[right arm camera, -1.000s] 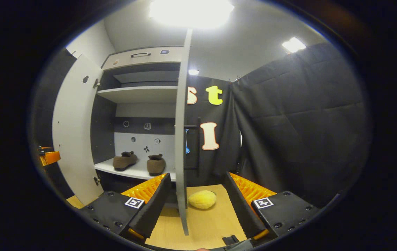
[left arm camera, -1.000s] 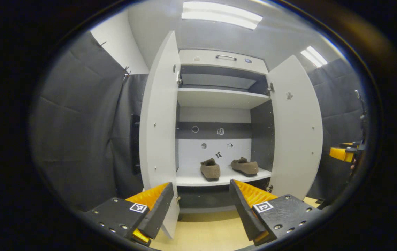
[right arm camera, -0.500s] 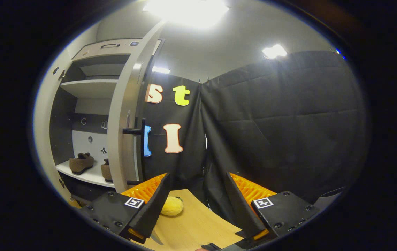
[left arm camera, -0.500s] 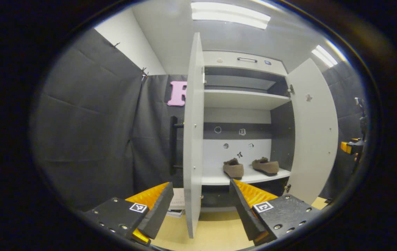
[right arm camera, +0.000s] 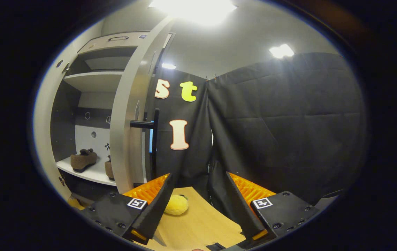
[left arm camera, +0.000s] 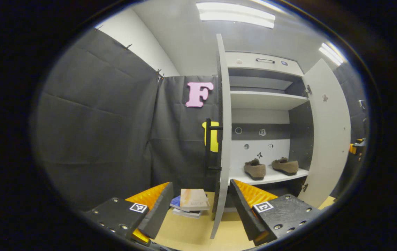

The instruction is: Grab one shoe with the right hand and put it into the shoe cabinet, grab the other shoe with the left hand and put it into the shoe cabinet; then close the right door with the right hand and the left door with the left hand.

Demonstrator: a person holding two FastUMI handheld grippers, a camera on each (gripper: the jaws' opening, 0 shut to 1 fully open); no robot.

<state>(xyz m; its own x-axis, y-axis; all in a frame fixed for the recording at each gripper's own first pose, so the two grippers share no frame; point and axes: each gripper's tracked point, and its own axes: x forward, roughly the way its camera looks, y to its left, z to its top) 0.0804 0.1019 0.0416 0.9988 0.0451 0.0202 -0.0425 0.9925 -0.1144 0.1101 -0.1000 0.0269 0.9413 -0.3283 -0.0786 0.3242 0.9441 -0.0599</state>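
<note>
Booth cloth now facing both grippers, 2 shoes (left arm camera: 254,169) shelved (cabinet (left arm camera: 264,101) sidelong)

Looks like a staged recording booth, not an actual home. The walls are just black quilted cloth (left arm camera: 97,132) clipped up at the top edge, with plain white wall (left arm camera: 142,45) and ceiling showing above it, plus office-style strip lights (left arm camera: 236,14). In the middle stands a grey shoe cabinet (left arm camera: 264,101) with both doors swung open and a pair of brown shoes (left arm camera: 254,169) on its lower shelf. There's a light wood floor (right arm camera: 198,223) with a small stack of books (left arm camera: 191,202) and a yellow plush thing (right arm camera: 176,205) lying on it.
</note>
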